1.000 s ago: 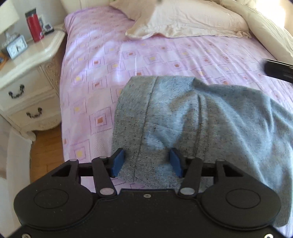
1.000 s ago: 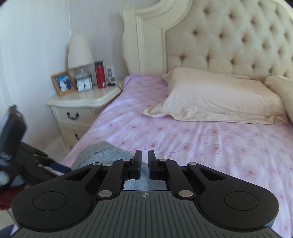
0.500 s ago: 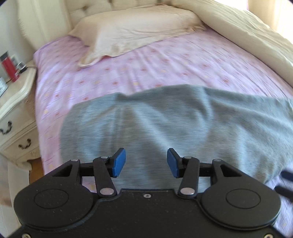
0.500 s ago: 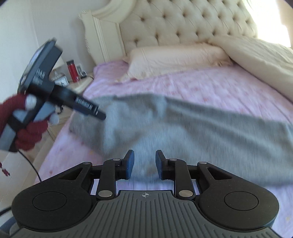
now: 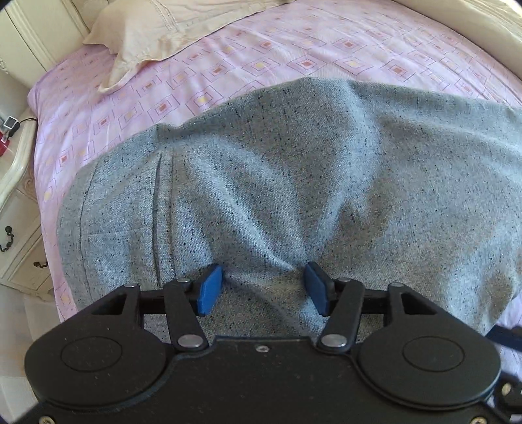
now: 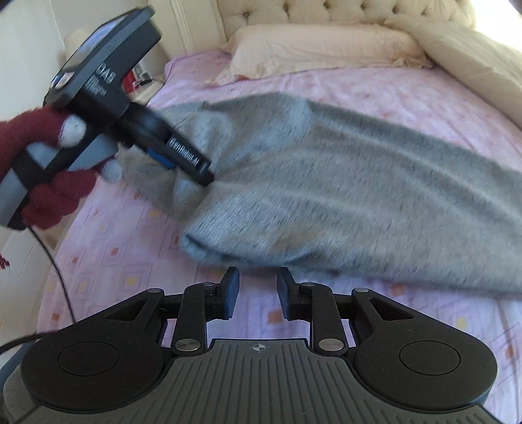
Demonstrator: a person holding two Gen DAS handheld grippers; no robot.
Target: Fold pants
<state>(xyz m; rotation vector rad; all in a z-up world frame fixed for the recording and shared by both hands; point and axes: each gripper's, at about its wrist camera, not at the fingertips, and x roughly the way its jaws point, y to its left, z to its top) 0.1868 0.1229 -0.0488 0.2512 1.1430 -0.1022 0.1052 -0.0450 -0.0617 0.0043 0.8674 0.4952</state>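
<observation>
The grey speckled pants (image 5: 293,182) lie across the pink patterned bed sheet (image 5: 293,55), stretching to the right. My left gripper (image 5: 262,288) is open, its blue pads pressed down on the pants' near left end with fabric bunched between them. In the right wrist view the pants (image 6: 342,182) look motion-blurred, and the left gripper (image 6: 195,173) touches their left end, held by a hand in a red glove. My right gripper (image 6: 257,293) is open and empty, just in front of the pants' near folded edge, above the sheet (image 6: 130,261).
Cream pillows (image 6: 319,45) and a tufted headboard (image 6: 342,13) are at the far end. A rolled cream duvet (image 6: 473,65) runs along the right side. A white nightstand (image 5: 16,208) stands left of the bed. A black cable (image 6: 52,261) hangs from the left gripper.
The right gripper has opened, let go of the pants and drawn back. The pants now lie spread to the right. The left gripper has lowered onto their left end, still open.
</observation>
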